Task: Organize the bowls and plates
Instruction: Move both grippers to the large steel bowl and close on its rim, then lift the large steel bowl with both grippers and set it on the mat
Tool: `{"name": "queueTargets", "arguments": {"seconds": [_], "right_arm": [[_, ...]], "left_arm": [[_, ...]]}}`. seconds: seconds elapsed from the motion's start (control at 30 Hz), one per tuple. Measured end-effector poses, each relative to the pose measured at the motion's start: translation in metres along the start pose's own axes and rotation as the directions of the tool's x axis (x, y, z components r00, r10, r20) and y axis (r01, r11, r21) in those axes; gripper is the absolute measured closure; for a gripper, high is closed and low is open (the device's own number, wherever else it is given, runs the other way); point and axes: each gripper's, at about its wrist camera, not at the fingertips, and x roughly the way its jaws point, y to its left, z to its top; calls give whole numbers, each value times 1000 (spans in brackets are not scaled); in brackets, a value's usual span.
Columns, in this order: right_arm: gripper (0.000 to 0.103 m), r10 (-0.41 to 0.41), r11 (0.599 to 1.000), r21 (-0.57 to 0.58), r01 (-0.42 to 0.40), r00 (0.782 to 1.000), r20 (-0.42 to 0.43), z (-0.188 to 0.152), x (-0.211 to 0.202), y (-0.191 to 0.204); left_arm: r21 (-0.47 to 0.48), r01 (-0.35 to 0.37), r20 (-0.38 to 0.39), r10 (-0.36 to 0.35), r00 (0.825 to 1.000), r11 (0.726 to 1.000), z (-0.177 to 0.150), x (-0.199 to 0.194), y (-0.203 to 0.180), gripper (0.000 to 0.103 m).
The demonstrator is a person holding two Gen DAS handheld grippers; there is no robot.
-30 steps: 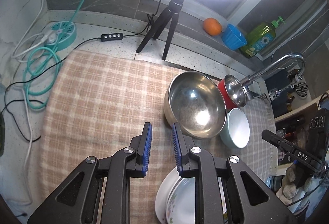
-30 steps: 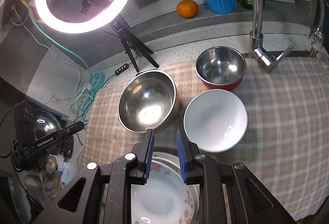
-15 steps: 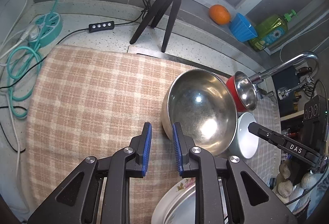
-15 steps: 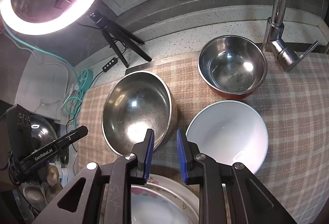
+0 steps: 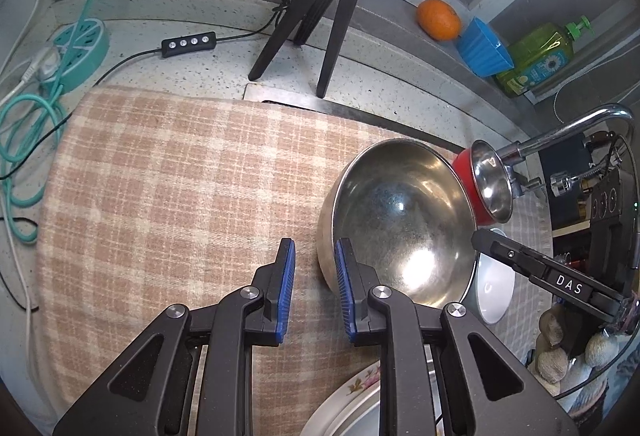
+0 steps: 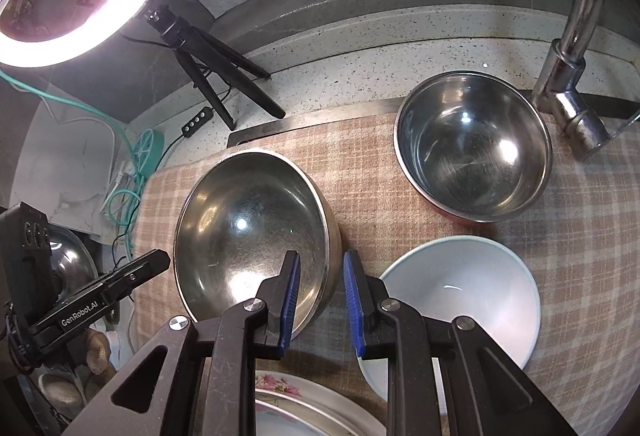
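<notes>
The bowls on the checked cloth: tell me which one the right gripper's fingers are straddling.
The large steel bowl: its right rim sits between the right gripper fingers. The white bowl lies right of them, the red-sided steel bowl farther back.

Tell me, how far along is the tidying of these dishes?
Barely begun. Done: plates look stacked at the near edge. In hand: nothing; left gripper and right gripper are open, flanking the big steel bowl. Left: that bowl, the red bowl and white bowl sit apart, unstacked.
</notes>
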Motion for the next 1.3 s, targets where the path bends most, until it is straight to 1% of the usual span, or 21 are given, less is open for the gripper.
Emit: {"name": "queueTargets", "arguments": {"seconds": [0.37,0.47,0.6,0.8,1.0,1.3], "right_arm": [[83,-19,1000,-12,19,999,-40,6,17,2],[88,-24,1000,-19,23,998,-49,6,19,5],[91,-35,999,-23,34,998,-51,6,20,5],[94,-44,999,-34,43,998,-50,6,20,7],[94,-36,998,-44,34,998,-56,-2,17,16],[94,-8,996,-94,3,998,-59,-22,9,51]], "left_arm": [[-8,15,-17,-15,1000,1000,6,12,0,84],[-10,16,-19,-16,1000,1000,6,16,0,87],[-5,16,-23,-16,1000,1000,5,20,-3,92],[-4,7,-25,-7,1000,1000,3,20,-5,93],[-7,-5,-6,5,1000,1000,-2,6,-1,93],[-37,-17,44,19,999,999,-17,-30,21,93]]}}
